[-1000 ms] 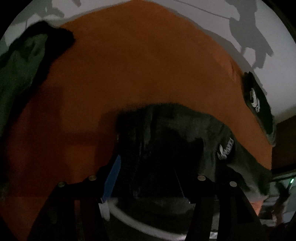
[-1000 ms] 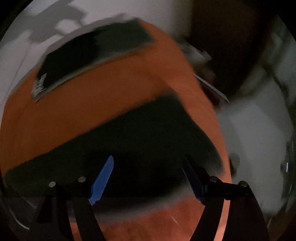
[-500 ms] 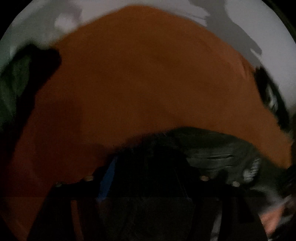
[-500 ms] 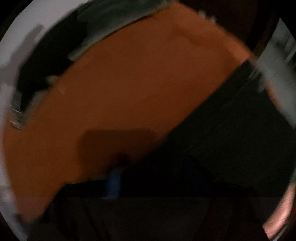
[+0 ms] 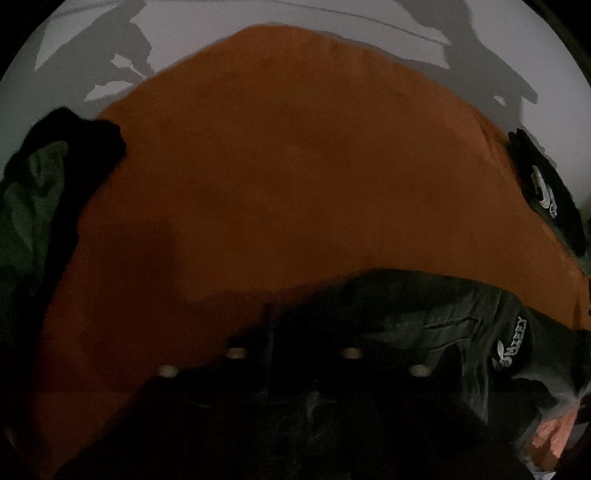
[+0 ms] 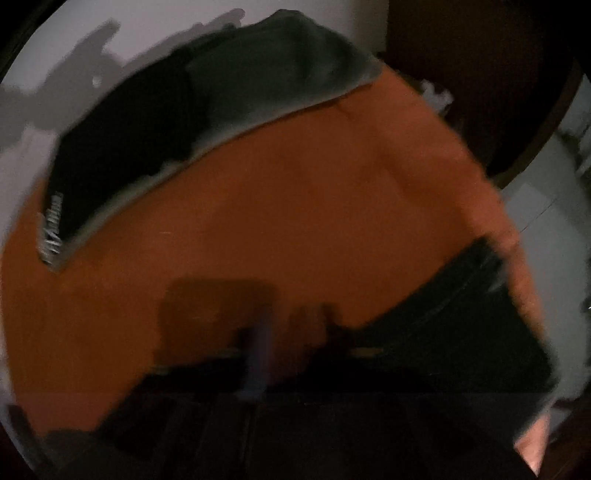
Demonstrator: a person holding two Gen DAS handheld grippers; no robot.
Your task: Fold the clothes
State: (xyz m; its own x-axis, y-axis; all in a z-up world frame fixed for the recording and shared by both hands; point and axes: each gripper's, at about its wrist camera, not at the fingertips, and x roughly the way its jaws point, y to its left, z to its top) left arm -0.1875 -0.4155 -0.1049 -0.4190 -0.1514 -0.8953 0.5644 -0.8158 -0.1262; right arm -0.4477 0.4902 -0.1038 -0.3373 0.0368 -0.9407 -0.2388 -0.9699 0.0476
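Orange cloth [image 5: 295, 192] covers the surface in both wrist views, with a pale wall [image 5: 332, 14] behind it and hard shadows cast across that wall.

Left wrist view: a dark garment with a small white logo [image 5: 436, 325] lies crumpled at the near edge of the cloth, reaching off to the right. The left claw [image 5: 291, 354] sits low over this garment, its fingers lost in the dark folds; its jaws have just been opening a little after a squeeze, and whether the pads press the fabric cannot be told. A loose pile of dark green and black clothes [image 5: 33, 206] lies at the far left, well apart. A folded black garment with white lettering [image 5: 543, 192] rests at the right edge.

Right wrist view — blurred: a black garment [image 6: 461, 332] spreads over the lower right of the cloth. The right claw [image 6: 303, 354] is a dark smear at the bottom with 1 blue pad [image 6: 258, 354] showing; its jaws have just been opening, and their state cannot be made out. A folded stack of black and grey-green clothes [image 6: 177, 125] lies at the far edge.
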